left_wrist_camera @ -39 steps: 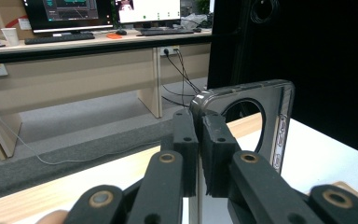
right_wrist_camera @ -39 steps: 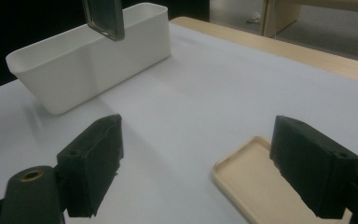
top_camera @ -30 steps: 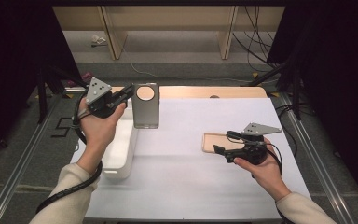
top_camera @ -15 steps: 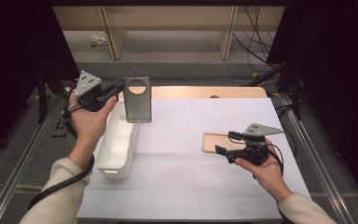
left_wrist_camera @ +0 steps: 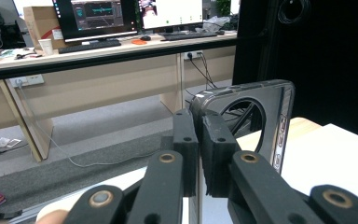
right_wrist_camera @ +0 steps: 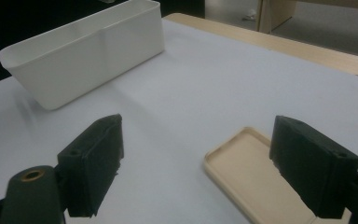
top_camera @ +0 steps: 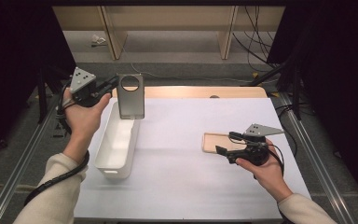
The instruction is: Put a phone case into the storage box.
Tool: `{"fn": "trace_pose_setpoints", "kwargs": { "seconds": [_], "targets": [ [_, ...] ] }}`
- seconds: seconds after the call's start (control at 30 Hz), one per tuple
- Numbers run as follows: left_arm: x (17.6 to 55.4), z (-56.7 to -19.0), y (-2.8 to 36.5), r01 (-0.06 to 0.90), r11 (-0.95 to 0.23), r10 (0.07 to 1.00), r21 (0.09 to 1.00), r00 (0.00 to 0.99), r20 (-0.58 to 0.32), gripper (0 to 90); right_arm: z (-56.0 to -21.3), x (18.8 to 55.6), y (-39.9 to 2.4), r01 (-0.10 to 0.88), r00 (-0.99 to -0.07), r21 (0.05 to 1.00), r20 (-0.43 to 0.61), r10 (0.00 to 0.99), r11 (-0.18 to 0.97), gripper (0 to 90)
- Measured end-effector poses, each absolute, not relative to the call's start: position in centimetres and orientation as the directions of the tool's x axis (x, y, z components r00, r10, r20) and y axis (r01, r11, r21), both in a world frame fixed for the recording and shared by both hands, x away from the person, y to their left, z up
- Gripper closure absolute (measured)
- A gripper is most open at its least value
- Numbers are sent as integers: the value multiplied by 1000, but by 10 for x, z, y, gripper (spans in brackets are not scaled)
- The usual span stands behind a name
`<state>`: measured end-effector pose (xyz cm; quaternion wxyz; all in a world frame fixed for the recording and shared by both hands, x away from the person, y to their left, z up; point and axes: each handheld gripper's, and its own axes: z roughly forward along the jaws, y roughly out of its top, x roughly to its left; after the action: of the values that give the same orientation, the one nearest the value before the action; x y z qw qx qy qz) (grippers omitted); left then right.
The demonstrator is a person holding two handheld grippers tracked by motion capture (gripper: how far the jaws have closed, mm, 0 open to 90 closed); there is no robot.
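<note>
A white sheet is covering most of a wooden table [top_camera: 242, 91], with desks and monitors standing in the room behind it. Near the table's left edge a long white bin [top_camera: 116, 140] is lying lengthwise. The left gripper [top_camera: 106, 87] is holding a dark phone case [top_camera: 131, 95] upright in the air above the bin's far end, its jaws pinching tightly on the case's edge beside the round camera opening; the left gripper view is showing both pads pressed flat on the case [left_wrist_camera: 256, 121]. Toward the right edge, the right gripper [top_camera: 226, 143] is hovering with its jaws spread wide and holding nothing, just beside a beige phone case [top_camera: 214, 141] lying flat on the sheet. In the right gripper view that beige case [right_wrist_camera: 256, 182] is sitting between the open pads, apparently not touched by them.

The step in hand looks to be dropping the dark case into the bin. To do it well, the left hand should be keeping the thin edge grip firm, lowering the case until its bottom edge is inside the bin's walls, and only then letting go, so the case is not tipping over the rim. The right gripper should be waiting clear.
</note>
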<state>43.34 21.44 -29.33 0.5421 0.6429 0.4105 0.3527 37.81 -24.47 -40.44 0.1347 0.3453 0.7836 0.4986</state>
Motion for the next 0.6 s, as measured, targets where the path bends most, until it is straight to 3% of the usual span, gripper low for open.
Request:
{"fn": "trace_pose_setpoints", "kwargs": {
  "seconds": [0.6],
  "targets": [
    [453, -296, 230, 172, -81, 930, 982, 368, 12, 849, -404, 377, -244, 406, -731, 875, 137, 668, 265, 185]
  ]
}}
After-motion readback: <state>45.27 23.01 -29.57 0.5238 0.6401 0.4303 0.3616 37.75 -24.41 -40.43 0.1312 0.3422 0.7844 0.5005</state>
